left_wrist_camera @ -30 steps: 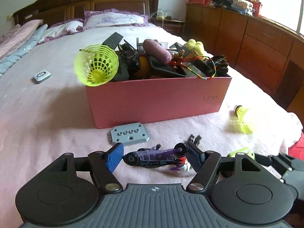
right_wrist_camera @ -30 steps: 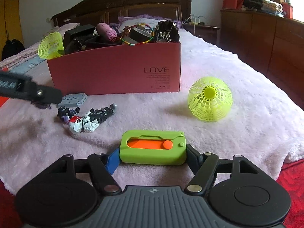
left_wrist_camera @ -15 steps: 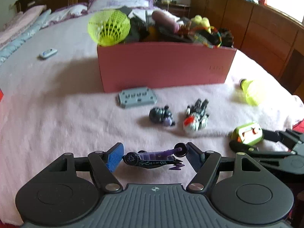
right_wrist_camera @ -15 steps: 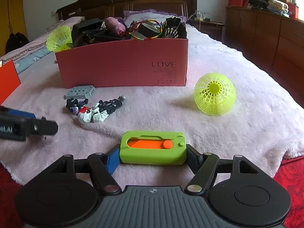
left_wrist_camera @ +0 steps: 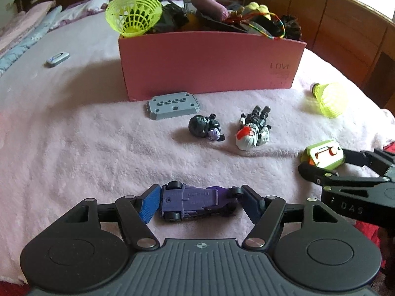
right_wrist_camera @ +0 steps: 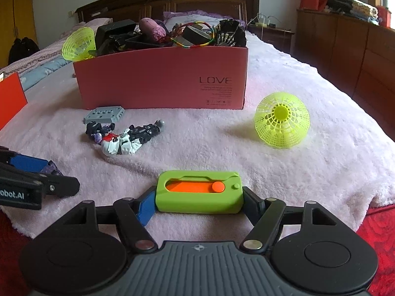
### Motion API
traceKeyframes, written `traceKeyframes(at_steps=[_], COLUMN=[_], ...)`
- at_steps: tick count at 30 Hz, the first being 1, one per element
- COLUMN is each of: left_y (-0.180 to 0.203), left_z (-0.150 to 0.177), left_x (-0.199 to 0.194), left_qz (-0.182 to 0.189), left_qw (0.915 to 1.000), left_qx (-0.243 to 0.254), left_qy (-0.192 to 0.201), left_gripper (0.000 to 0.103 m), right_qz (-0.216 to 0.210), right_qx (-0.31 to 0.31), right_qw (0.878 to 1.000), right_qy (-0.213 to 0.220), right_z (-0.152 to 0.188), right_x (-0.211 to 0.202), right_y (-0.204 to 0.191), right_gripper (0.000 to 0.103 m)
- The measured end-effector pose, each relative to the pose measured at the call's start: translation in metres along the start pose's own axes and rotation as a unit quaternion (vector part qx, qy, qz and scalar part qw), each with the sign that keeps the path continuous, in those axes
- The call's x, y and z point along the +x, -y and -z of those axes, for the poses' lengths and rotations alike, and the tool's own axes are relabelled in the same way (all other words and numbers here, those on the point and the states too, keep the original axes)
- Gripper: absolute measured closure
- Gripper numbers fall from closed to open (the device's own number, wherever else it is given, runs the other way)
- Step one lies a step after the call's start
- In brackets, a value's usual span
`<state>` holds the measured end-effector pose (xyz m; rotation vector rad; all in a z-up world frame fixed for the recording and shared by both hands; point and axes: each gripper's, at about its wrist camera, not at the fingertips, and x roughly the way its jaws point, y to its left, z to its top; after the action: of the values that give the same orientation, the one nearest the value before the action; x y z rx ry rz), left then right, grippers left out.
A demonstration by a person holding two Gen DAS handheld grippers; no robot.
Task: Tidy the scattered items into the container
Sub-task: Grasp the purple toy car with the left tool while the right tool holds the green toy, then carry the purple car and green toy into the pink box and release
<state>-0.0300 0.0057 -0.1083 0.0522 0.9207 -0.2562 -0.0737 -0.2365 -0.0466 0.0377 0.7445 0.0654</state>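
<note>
My left gripper (left_wrist_camera: 200, 203) is shut on a purple toy car (left_wrist_camera: 197, 203), held sideways between the pads low over the pink blanket. My right gripper (right_wrist_camera: 198, 196) is shut on a green case with an orange slider (right_wrist_camera: 198, 194); it also shows in the left wrist view (left_wrist_camera: 323, 154). The pink box (left_wrist_camera: 209, 61) marked LOVE (right_wrist_camera: 160, 83) stands ahead, heaped with items. On the blanket lie a grey plate (left_wrist_camera: 172, 104), a dark round toy (left_wrist_camera: 205, 127), a white and red robot figure (left_wrist_camera: 251, 133) and a yellow shuttlecock (right_wrist_camera: 282, 120).
Another yellow shuttlecock (left_wrist_camera: 134, 12) perches on the box's left corner. A small grey remote (left_wrist_camera: 58, 59) lies far left on the bed. Wooden cabinets (right_wrist_camera: 345, 49) line the right side. The blanket's edge drops off on the near side to a red cover (right_wrist_camera: 377, 224).
Both grippers have pulled back from the box and lifted, each still holding its item. The toys on the blanket now lie ahead of the left gripper.
</note>
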Motion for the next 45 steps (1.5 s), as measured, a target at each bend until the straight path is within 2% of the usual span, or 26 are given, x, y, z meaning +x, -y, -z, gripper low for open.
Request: traceKeyframes(at_steps=[7, 13, 20, 26, 31, 39, 45], left_y=[0.004, 0.010, 0.014, 0.017, 0.017, 0.013, 0.010], left_z=[-0.010, -0.028, -0.065, -0.101, -0.134, -0.178, -0.199], left_x=[-0.021, -0.037, -0.046, -0.046, -0.039, -0.015, 0.008], left_qz=[0.000, 0.000, 0.010, -0.001, -0.007, -0.020, -0.032], left_qw=[0.9995, 0.9982, 0.9950, 0.9911, 0.9871, 0.9832, 0.9841], left_qx=[0.004, 0.012, 0.016, 0.034, 0.059, 0.076, 0.084], left_qy=[0.032, 0.059, 0.098, 0.128, 0.149, 0.165, 0.153], left_gripper=[0.034, 0.034, 0.034, 0.034, 0.034, 0.034, 0.034], right_qz=[-0.003, -0.018, -0.032, -0.040, -0.043, -0.047, -0.036], right_qx=[0.002, 0.008, 0.009, -0.013, -0.036, -0.050, -0.066], right_qw=[1.000, 1.000, 0.998, 0.995, 0.992, 0.990, 0.993], right_qy=[0.000, 0.023, 0.058, 0.088, 0.112, 0.125, 0.096], right_z=[-0.003, -0.020, -0.055, -0.088, -0.129, -0.198, -0.230], right_x=[-0.003, -0.018, -0.032, -0.037, -0.037, -0.004, 0.044], right_y=[0.001, 0.004, 0.008, 0.009, 0.012, 0.023, 0.023], right_gripper=[0.031, 0.031, 0.031, 0.031, 0.031, 0.031, 0.031])
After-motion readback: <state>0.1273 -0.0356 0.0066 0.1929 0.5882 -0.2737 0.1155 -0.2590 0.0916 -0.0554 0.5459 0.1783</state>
